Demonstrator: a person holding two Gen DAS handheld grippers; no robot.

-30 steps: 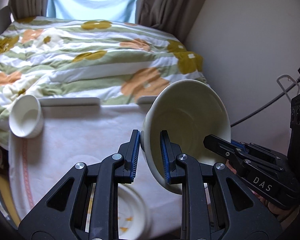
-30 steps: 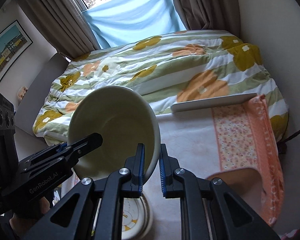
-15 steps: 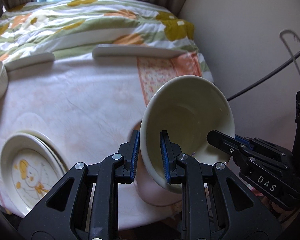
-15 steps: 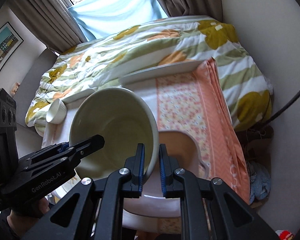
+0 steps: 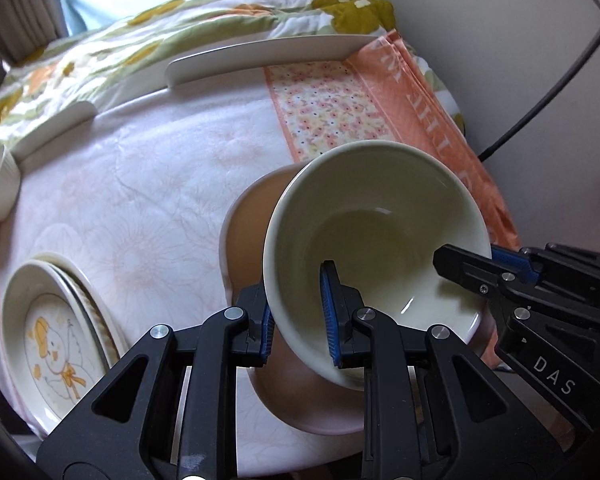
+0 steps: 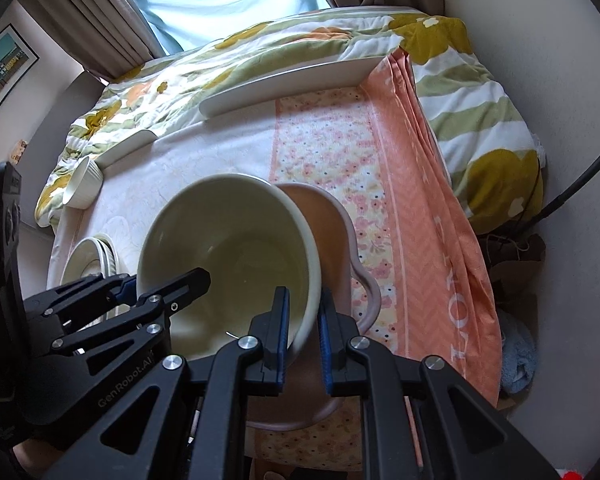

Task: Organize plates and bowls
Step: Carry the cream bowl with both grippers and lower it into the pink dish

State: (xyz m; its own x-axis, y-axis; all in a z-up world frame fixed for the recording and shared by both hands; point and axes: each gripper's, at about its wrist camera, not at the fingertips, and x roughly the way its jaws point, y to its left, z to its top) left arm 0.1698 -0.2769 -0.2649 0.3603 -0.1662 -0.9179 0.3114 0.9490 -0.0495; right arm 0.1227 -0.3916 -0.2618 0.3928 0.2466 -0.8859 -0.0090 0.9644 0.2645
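A cream bowl (image 5: 380, 232) is clamped at opposite sides of its rim, one blue-padded finger inside and one outside at each side, and is held tilted, its empty glossy inside turned towards the cameras. Directly beyond and below the fingers (image 6: 281, 320) a pinkish-brown bowl (image 6: 328, 220) with a small side handle is seen upright (contact between the two cannot be told). Left of the fingers a stack of plates (image 5: 56, 344) lies flat, the top one bearing a duck picture. Further beyond, at the far left, a small white ribbed cup (image 6: 83, 186) lies tipped.
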